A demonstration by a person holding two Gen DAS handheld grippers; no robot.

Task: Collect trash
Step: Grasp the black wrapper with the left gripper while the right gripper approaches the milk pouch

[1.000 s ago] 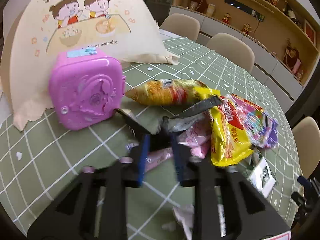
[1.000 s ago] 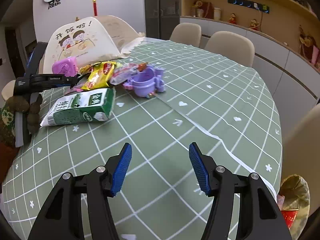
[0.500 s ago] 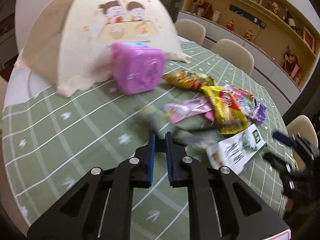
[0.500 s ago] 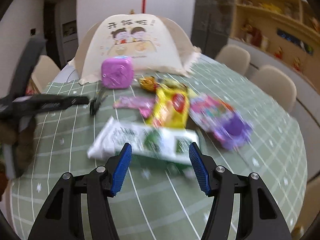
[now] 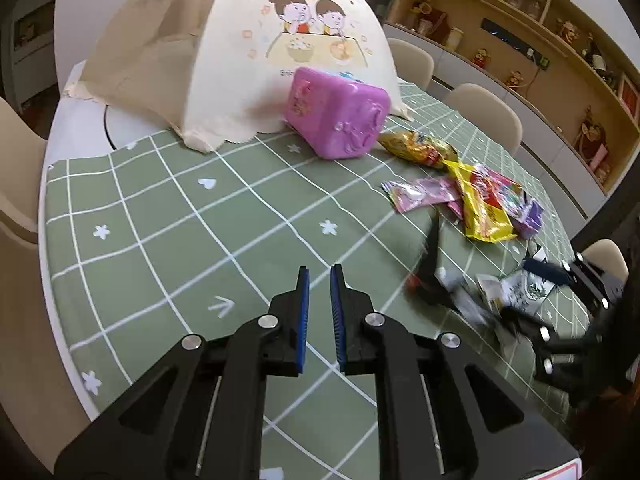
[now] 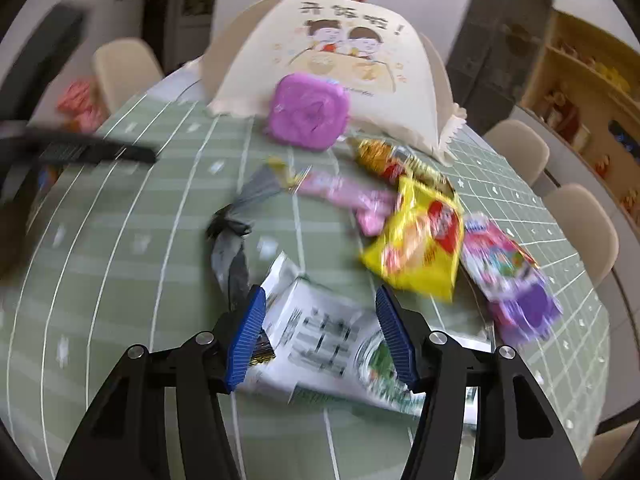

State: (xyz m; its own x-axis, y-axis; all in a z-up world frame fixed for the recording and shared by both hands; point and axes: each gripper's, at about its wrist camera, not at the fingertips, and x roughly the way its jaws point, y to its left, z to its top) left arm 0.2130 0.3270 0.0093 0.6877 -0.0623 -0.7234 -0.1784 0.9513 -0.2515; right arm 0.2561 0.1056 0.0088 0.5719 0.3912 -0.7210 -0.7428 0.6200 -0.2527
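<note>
- A flattened green-and-white milk carton (image 6: 340,344) is seen lying on the green checked tablecloth (image 6: 120,264), between the spread blue pads of the right gripper (image 6: 320,332); contact cannot be told through the blur.
- A grey-black plastic bag (image 6: 236,224) lies just left of the carton.
- A yellow snack packet (image 6: 420,248), a pink wrapper (image 6: 352,200) and a purple packet (image 6: 508,272) are scattered beyond.
- The left gripper (image 5: 319,312) is held nearly pressed together over bare cloth, with nothing pinched, its jaws having just been closing.
- A pink plastic box (image 5: 340,114) stands before a beige food cover (image 5: 256,60).
</note>
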